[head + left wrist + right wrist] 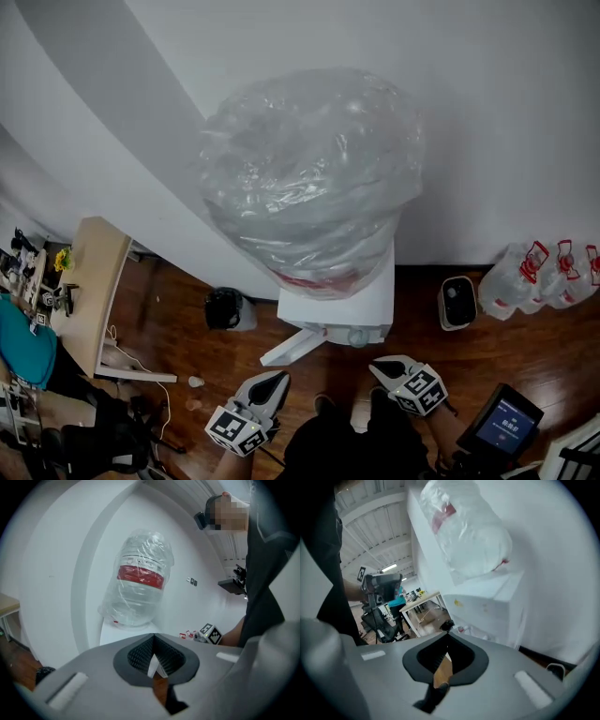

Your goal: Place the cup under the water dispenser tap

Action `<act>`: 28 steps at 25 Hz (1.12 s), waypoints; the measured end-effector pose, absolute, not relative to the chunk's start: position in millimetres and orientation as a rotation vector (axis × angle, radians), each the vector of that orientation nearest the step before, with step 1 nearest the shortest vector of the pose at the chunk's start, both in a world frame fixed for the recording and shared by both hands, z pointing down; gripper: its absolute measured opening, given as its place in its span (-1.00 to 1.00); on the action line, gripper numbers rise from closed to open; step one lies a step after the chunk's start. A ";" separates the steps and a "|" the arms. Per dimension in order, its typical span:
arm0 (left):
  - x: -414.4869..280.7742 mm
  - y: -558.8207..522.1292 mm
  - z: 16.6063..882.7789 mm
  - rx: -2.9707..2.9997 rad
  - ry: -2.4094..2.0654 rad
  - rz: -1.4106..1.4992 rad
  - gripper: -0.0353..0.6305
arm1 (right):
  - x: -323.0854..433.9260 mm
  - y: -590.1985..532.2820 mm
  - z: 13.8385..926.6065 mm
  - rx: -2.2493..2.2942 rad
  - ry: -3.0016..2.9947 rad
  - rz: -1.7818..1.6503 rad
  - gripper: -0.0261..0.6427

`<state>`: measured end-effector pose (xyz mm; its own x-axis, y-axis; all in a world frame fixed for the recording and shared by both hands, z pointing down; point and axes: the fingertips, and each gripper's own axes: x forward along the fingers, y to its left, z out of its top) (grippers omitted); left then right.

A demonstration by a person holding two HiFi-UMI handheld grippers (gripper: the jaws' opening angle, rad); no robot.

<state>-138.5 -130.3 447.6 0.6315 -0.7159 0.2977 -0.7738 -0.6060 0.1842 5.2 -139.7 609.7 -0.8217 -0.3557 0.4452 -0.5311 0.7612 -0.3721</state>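
White water dispenser (361, 305) at centre of head view, against the far wall (516, 112), crowned by an upended bottle (314, 178) wrapped in clear plastic film. Small round pale cup (357, 336) set into the near face of the water dispenser; too small for further detail. Left gripper (274, 382) and right gripper (384, 366) low in frame on the near side, well apart from the cup, both pointing toward the water dispenser. Wooden floor (525, 356) all round; black bin (225, 307) left of the water dispenser, spare bottles (539, 277) at far right by the wall, table (94, 281) at far left. Left gripper view: tongs pressed together at the tips, nothing pinched; wrapped bottle with red label band (140, 576) beyond, right gripper visible to its right. Right gripper view: tongs likewise pressed together, nothing between the pads; water dispenser and bottle close ahead, tilted in frame; table and floor farther off to the left.
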 end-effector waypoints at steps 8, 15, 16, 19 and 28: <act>-137.7 -144.9 416.7 2.527 -1.350 0.141 -0.86 | 24.7 -167.2 494.6 0.884 -2.774 0.621 -0.92; -150.4 -139.7 398.3 2.621 -1.263 0.120 -0.86 | -7.7 -165.5 434.0 0.930 -2.801 0.494 -0.92; -152.7 -137.8 399.5 2.613 -1.260 0.114 -0.86 | -8.7 -165.6 430.0 0.951 -2.785 0.470 -0.92; -157.6 -130.4 407.7 2.608 -1.227 0.100 -0.86 | -8.0 -165.5 421.4 1.015 -2.744 0.451 -0.92; -161.9 -116.3 408.8 2.608 -1.202 0.071 -0.86 | -5.3 -152.7 407.7 1.071 -2.735 0.460 -0.92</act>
